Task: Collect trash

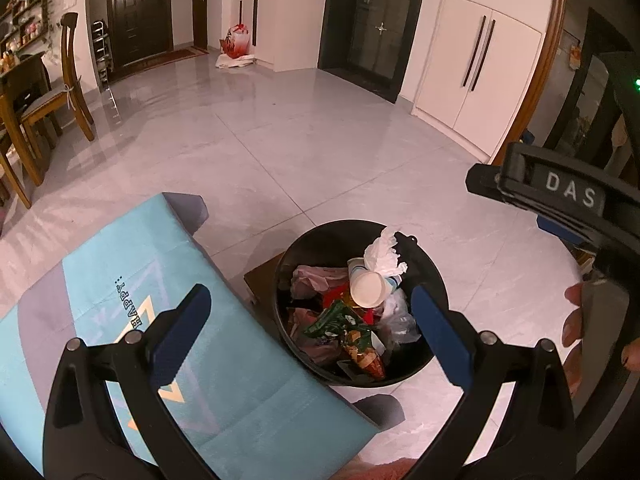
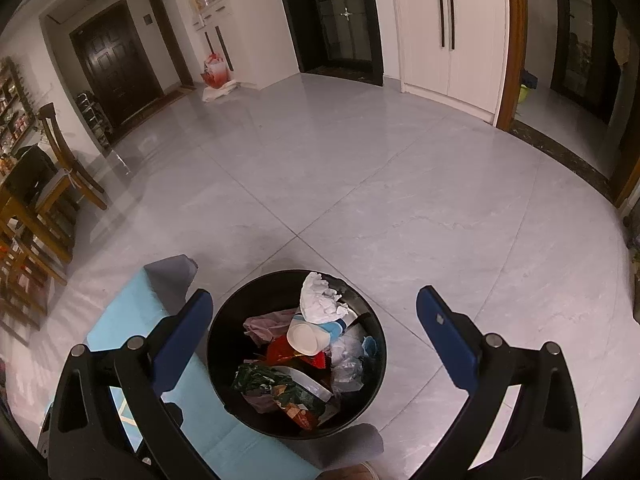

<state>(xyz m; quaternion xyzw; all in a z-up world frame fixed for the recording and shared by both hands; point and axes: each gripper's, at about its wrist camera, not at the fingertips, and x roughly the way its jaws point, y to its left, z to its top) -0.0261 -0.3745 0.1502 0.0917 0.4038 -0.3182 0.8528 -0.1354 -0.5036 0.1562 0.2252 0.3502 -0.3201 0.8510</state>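
A round black trash bin (image 1: 320, 236) stands on the floor, full of trash: a crumpled white tissue (image 1: 384, 256) on top, a paper cup (image 1: 366, 282), wrappers and plastic. It also shows in the right wrist view (image 2: 224, 320), with the tissue (image 2: 320, 300) and the cup (image 2: 304, 336). My left gripper (image 1: 310, 328) is open and empty, above the bin's near side and the table edge. My right gripper (image 2: 314, 332) is open and empty, high above the bin. The right gripper's body (image 1: 560, 196) shows at the right of the left wrist view.
A low table with a teal cloth (image 1: 120, 264) stands left of the bin, also in the right wrist view (image 2: 132, 312). A wooden chair (image 1: 68, 92) and table are far left. White cabinets (image 1: 472, 60) and a red bag (image 1: 236, 42) stand at the back of the grey tile floor.
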